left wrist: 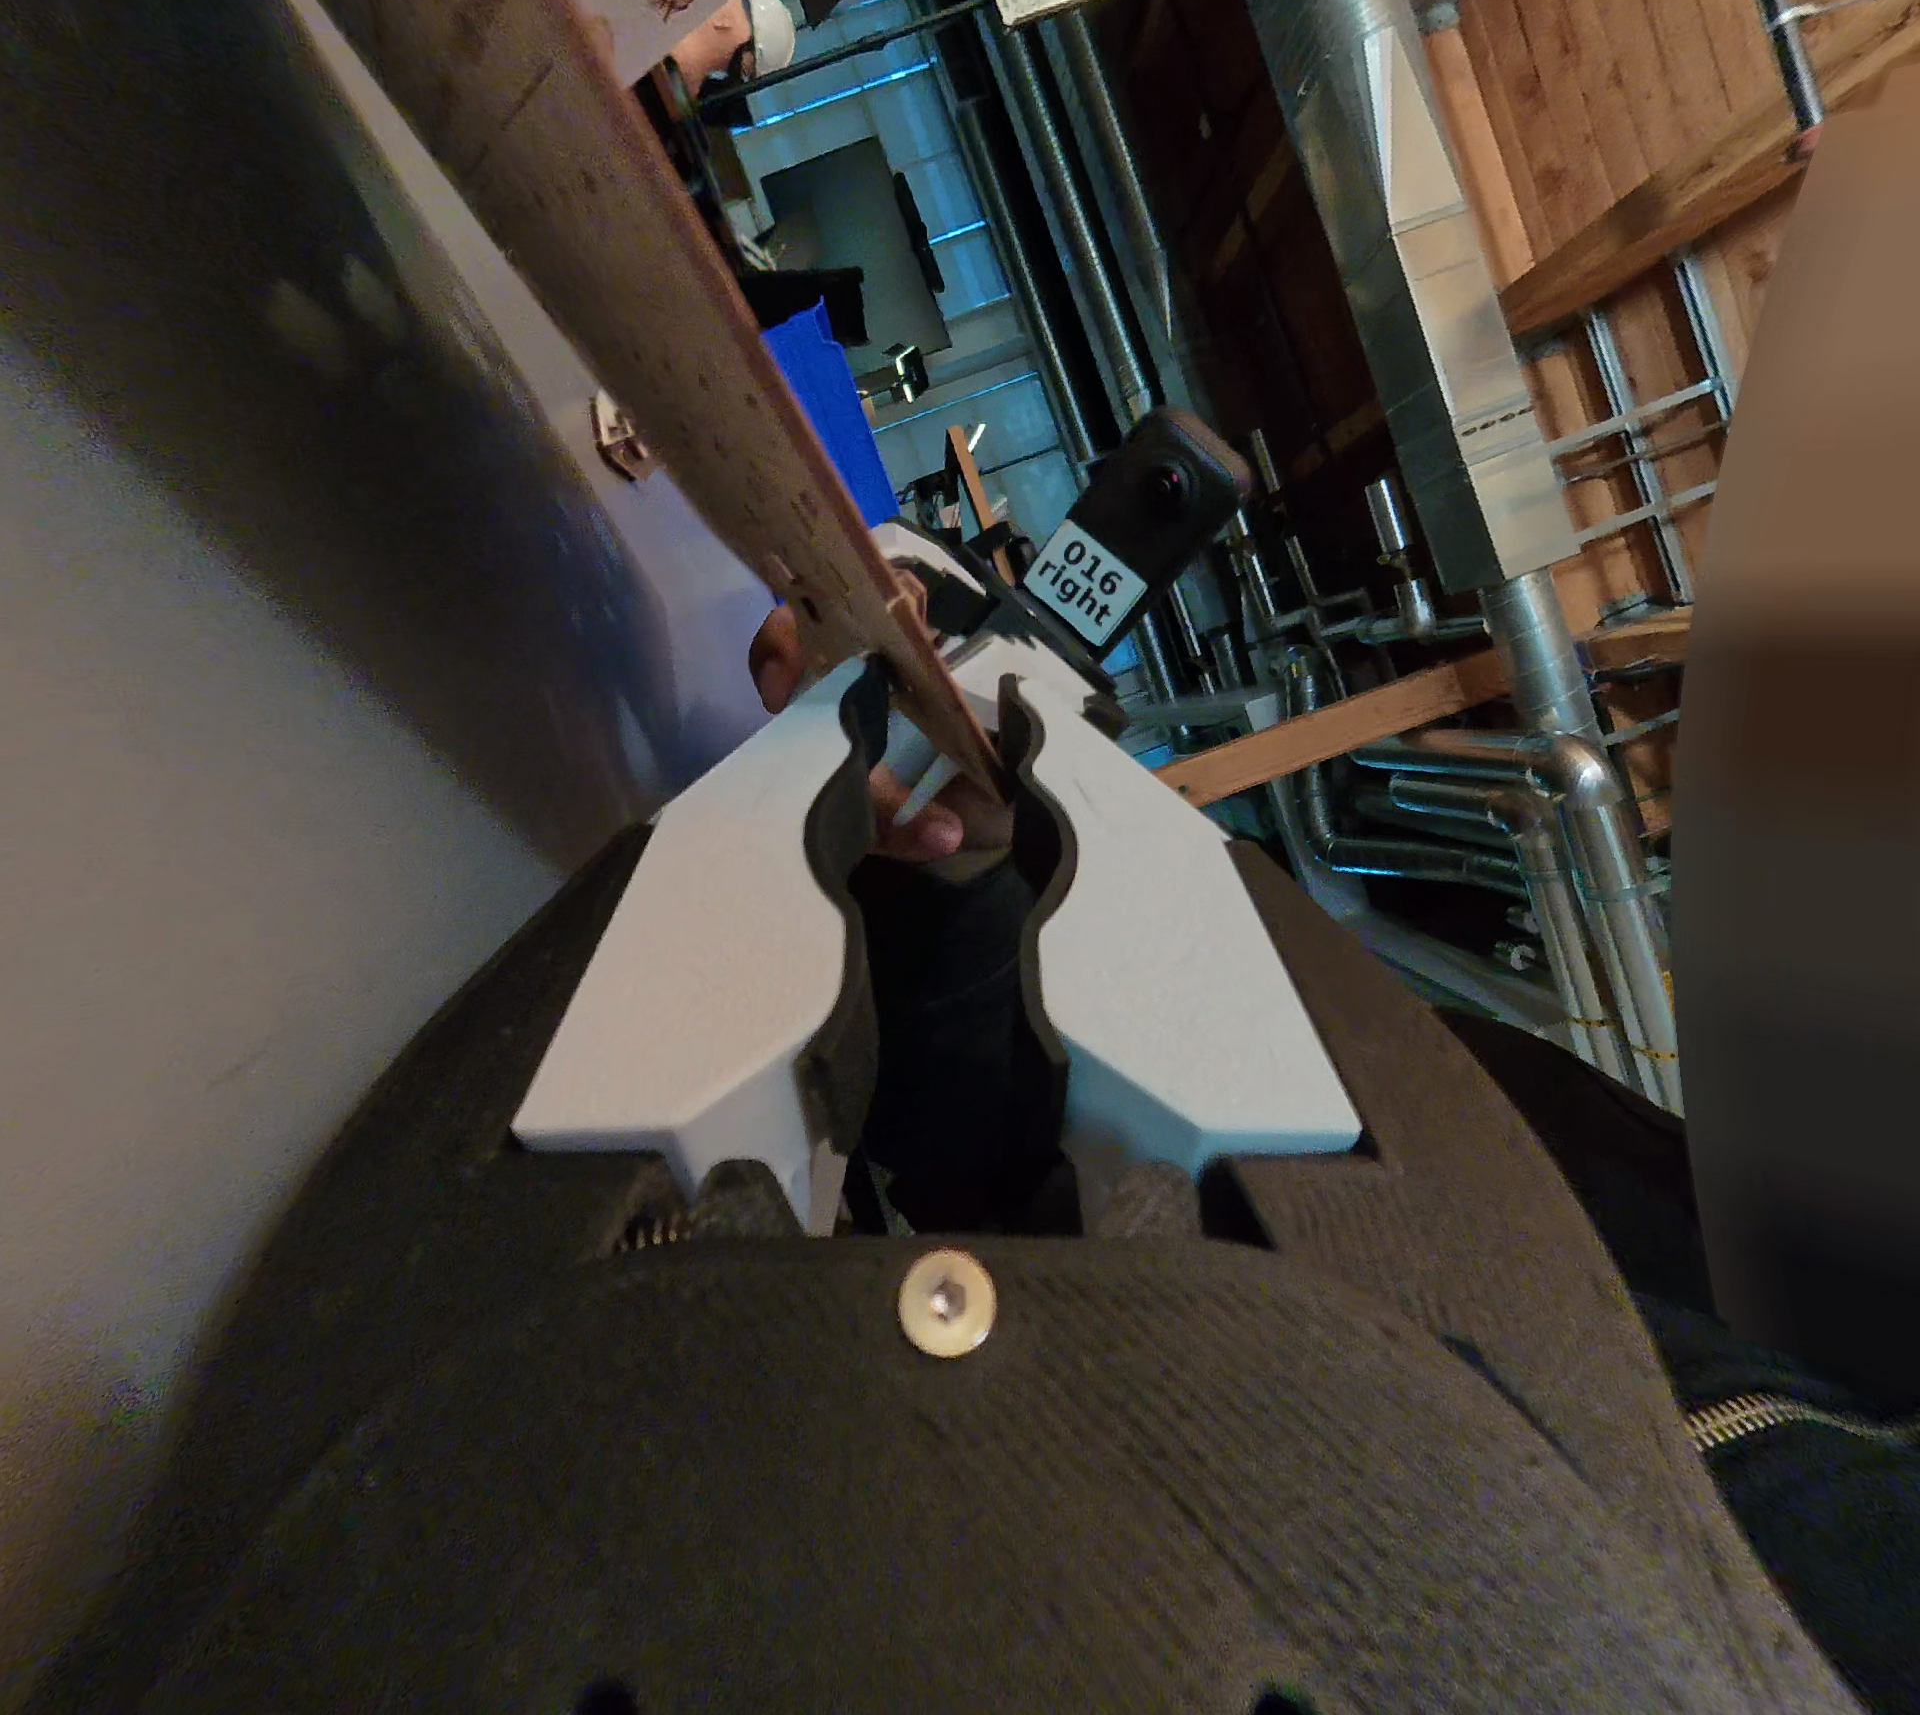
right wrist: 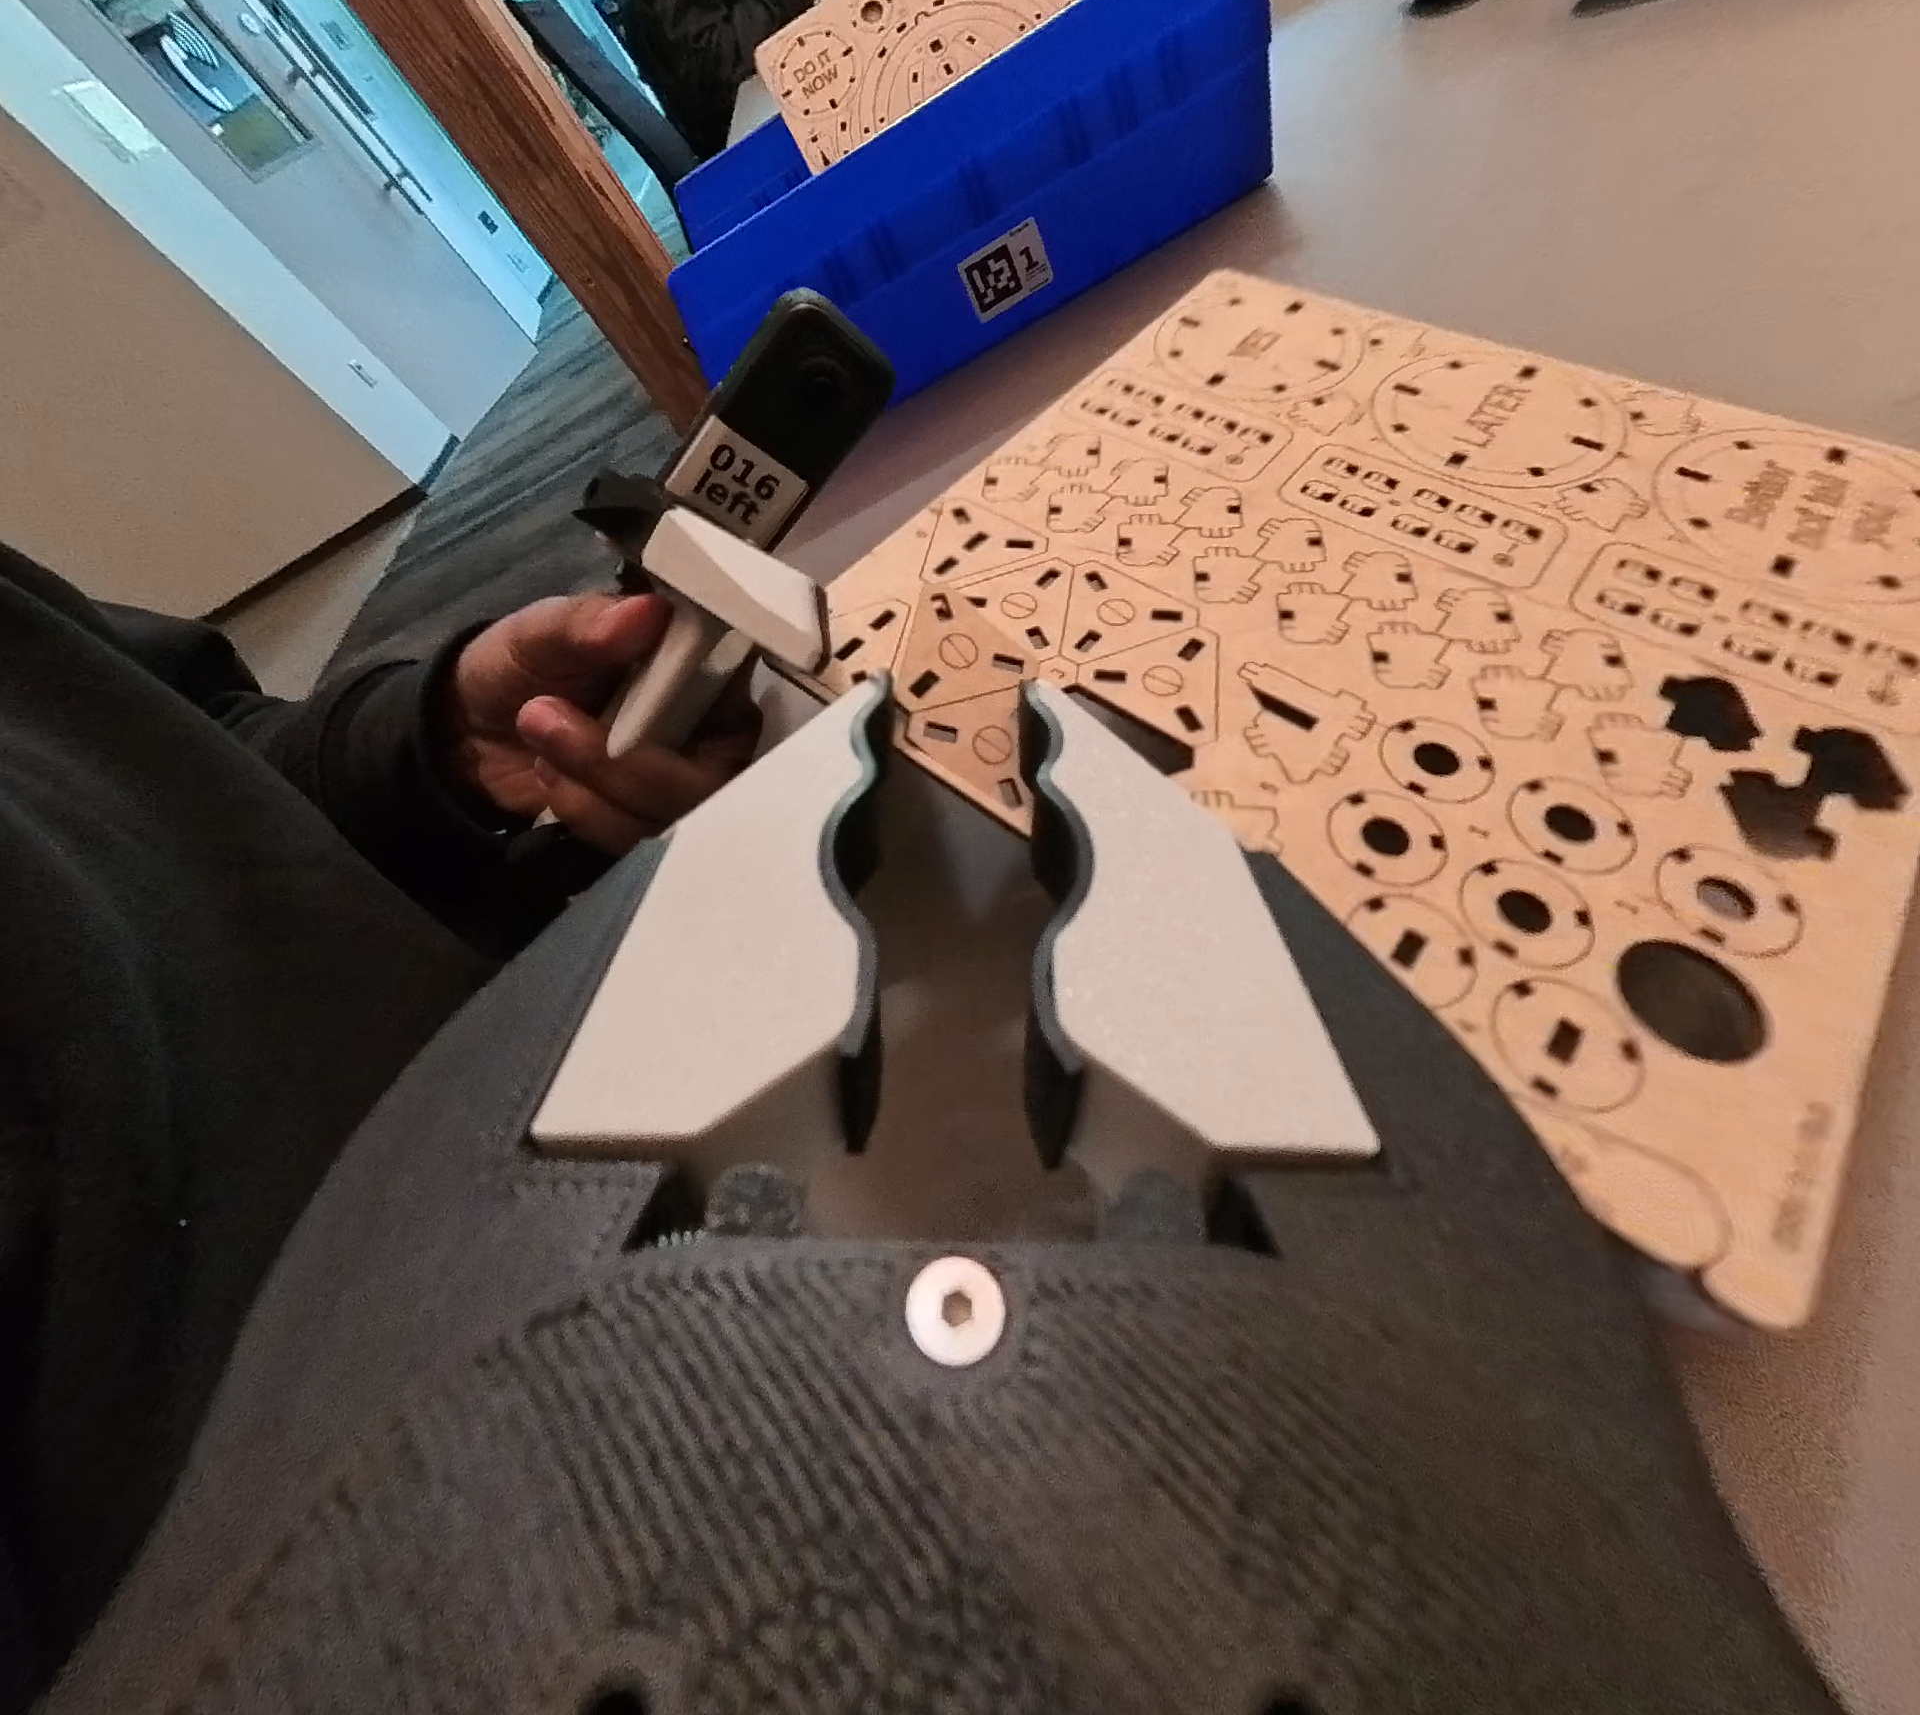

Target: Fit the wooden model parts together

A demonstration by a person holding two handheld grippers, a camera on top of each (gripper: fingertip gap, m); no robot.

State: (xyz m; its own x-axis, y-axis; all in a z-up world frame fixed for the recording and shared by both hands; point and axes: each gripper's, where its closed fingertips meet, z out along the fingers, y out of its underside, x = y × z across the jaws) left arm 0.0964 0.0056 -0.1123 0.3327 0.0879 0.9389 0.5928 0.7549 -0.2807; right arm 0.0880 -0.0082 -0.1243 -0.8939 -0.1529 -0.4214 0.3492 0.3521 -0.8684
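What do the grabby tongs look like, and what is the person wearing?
Both tongs have pale grey angular fingers with wavy dark pads, on a ribbed black body with one screw. Each carries a black camera with a white label. The sleeve is dark.

I read clearances from the wooden sheet (right wrist: 1455,730). Its near corner is crowded: my left gripper (right wrist: 810,626) sits at the edge and my right gripper (right wrist: 956,699) over it. Beyond the sheet's far edge the blue bin (right wrist: 1039,190) blocks passage. The table (right wrist: 1558,159) right of the bin is open.

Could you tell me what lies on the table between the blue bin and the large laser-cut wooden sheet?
Nothing: in the right wrist view, only bare grey table separates the blue bin from the wooden sheet.
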